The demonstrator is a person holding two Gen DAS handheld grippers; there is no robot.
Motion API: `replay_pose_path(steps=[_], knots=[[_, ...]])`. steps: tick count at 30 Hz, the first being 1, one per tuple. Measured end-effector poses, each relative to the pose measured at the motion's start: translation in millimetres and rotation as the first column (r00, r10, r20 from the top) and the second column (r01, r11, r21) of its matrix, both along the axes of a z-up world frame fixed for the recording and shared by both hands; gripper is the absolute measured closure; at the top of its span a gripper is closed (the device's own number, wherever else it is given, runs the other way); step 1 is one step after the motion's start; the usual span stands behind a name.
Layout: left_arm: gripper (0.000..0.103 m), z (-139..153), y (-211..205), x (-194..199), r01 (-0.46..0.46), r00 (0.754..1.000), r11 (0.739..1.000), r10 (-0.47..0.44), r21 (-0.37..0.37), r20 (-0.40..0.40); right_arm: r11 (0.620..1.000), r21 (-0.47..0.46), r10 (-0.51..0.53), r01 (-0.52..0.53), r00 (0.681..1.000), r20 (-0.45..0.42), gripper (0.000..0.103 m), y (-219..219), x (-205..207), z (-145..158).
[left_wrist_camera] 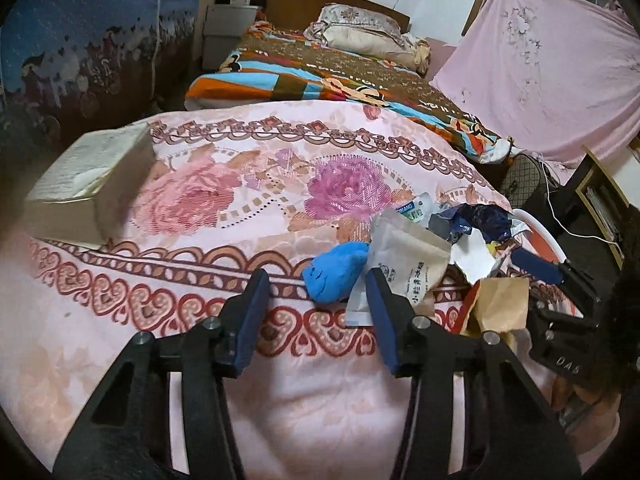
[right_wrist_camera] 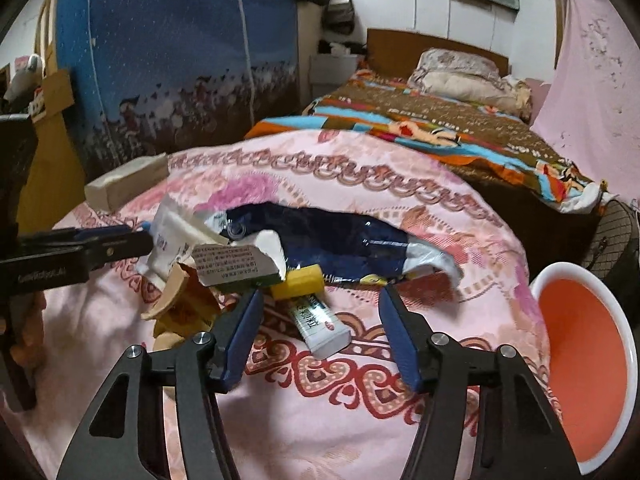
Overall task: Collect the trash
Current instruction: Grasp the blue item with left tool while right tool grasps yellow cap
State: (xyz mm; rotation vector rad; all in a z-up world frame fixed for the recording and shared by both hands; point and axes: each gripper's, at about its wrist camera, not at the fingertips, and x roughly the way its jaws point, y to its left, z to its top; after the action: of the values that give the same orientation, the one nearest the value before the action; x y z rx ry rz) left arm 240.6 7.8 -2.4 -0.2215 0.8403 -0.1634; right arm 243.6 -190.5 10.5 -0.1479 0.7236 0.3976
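Note:
A pile of trash lies on the pink floral bedspread (left_wrist_camera: 224,208). In the left wrist view it holds a blue crumpled cloth (left_wrist_camera: 336,272), a kraft paper pouch (left_wrist_camera: 412,264), a dark blue plastic bag (left_wrist_camera: 480,216) and brown paper (left_wrist_camera: 504,300). My left gripper (left_wrist_camera: 318,280) is open and empty, just left of the blue cloth. In the right wrist view my right gripper (right_wrist_camera: 320,292) is open over a white tube with a yellow cap (right_wrist_camera: 312,308); the dark blue bag (right_wrist_camera: 332,240) and a torn printed carton (right_wrist_camera: 236,266) lie just beyond. The left gripper's fingers (right_wrist_camera: 108,244) reach in from the left.
A white bin with an orange inside (right_wrist_camera: 584,364) stands at the bed's right edge; its rim shows in the left wrist view (left_wrist_camera: 544,236). A tissue box (left_wrist_camera: 88,188) lies at the far left of the bedspread. A second bed (right_wrist_camera: 440,128) is behind.

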Motion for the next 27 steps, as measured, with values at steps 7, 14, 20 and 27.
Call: replay_pose_path(steps=[7, 14, 20, 27], knots=[[0.087, 0, 1, 0, 0.026, 1.0, 0.999, -0.026, -0.04, 0.008, 0.999, 0.002, 0.035, -0.035, 0.999, -0.036, 0.054, 4, 11, -3], [0.096, 2, 1, -8, 0.032, 0.999, 0.998, -0.03, -0.047, 0.025, 0.997, 0.017, 0.077, -0.077, 0.996, -0.054, 0.077, 6, 13, -5], [0.096, 5, 4, -17, 0.011, 0.999, 0.999, -0.008, -0.046, 0.051, 0.997, 0.03, 0.078, -0.077, 0.996, -0.033, 0.077, 5, 9, -3], [0.096, 15, 7, -39, -0.029, 0.99, 0.999, 0.032, -0.021, 0.135, 0.997, 0.056, 0.048, -0.05, 0.998, 0.036, 0.077, -2, -2, 5]])
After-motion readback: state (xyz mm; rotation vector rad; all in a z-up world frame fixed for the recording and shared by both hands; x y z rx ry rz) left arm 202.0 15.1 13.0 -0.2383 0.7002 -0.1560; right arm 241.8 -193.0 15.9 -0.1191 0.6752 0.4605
